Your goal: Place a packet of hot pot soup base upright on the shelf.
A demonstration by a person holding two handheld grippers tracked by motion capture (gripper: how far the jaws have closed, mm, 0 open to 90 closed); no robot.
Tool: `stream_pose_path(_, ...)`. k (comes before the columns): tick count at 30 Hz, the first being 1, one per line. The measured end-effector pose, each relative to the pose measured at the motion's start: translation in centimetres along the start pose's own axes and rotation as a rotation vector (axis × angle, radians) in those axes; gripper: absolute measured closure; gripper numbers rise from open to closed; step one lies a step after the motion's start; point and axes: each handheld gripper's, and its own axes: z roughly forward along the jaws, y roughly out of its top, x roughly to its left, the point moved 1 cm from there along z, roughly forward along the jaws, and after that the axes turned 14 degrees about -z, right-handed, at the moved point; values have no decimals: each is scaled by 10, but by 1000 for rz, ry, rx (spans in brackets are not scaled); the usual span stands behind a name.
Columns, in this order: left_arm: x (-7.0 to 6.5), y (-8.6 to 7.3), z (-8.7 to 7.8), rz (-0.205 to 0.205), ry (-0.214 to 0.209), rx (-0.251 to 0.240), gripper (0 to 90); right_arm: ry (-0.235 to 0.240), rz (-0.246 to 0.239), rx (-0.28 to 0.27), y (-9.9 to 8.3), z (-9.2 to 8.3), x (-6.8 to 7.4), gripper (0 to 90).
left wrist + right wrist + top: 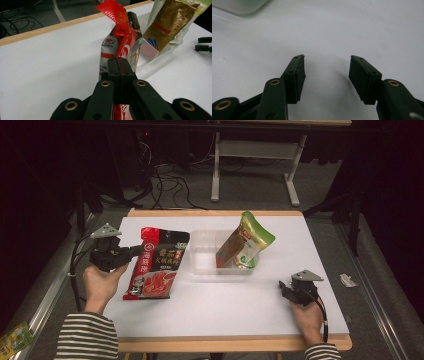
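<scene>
A red snack packet (pixel 152 265) lies on the white table, its left edge lifted. My left gripper (pixel 134 251) is shut on that edge; in the left gripper view the red packet (pixel 120 37) rises crumpled past the closed jaws of the left gripper (pixel 120 61). A green and brown packet (pixel 245 245) leans upright inside a clear plastic tray (pixel 205 265) at the table's middle. My right gripper (pixel 284 287) rests low over the table at the right, open with nothing between its jaws, and in its own view the right gripper (pixel 327 72) frames bare table.
The green and brown packet (pixel 170 22) stands just behind the red one, with the tray's clear wall (pixel 160 62) beside it. The table's wooden edge (pixel 215 213) runs along the back. Cables and a desk frame (pixel 255 170) lie on the floor beyond.
</scene>
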Motion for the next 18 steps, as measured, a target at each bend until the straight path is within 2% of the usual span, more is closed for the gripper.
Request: stream_pose_path(18,-13,7,-2,-3,-58,-13,900,0,1,0,0,0,0,469)
